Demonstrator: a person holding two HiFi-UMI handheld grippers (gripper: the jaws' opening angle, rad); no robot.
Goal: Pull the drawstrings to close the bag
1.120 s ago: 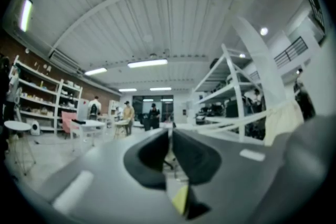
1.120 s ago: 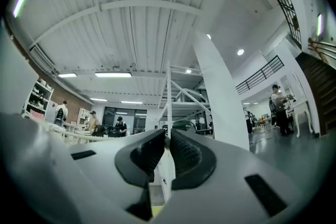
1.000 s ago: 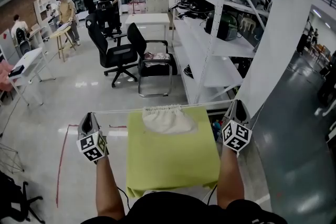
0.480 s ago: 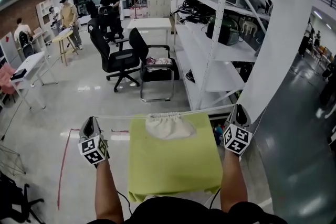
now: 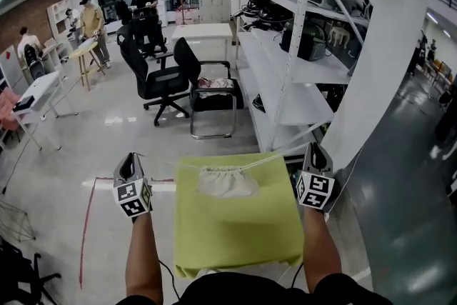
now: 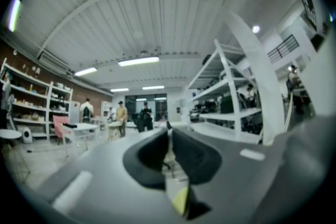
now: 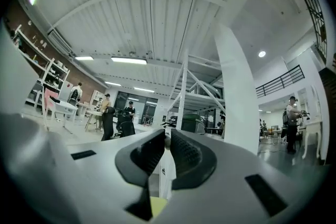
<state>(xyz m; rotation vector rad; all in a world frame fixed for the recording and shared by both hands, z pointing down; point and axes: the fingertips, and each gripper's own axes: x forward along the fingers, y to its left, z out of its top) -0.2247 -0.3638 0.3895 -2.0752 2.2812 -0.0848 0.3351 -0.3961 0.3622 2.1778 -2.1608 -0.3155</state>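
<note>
Left gripper (image 5: 131, 158) and right gripper (image 5: 315, 148) are each pinching a drawstring (image 5: 278, 157) between jaws pressed nearly together. They are hovering at 9 o'clock and 3 o'clock from the white bag (image 5: 227, 183), just off the sides of the green surface (image 5: 235, 239). That bag is lying near the surface's 12 o'clock edge, its puckered mouth pointing away from the person.

Shelving (image 5: 300, 102) near R tool (image 5: 315, 148); L floor (image 5: 75, 146) open.
</note>
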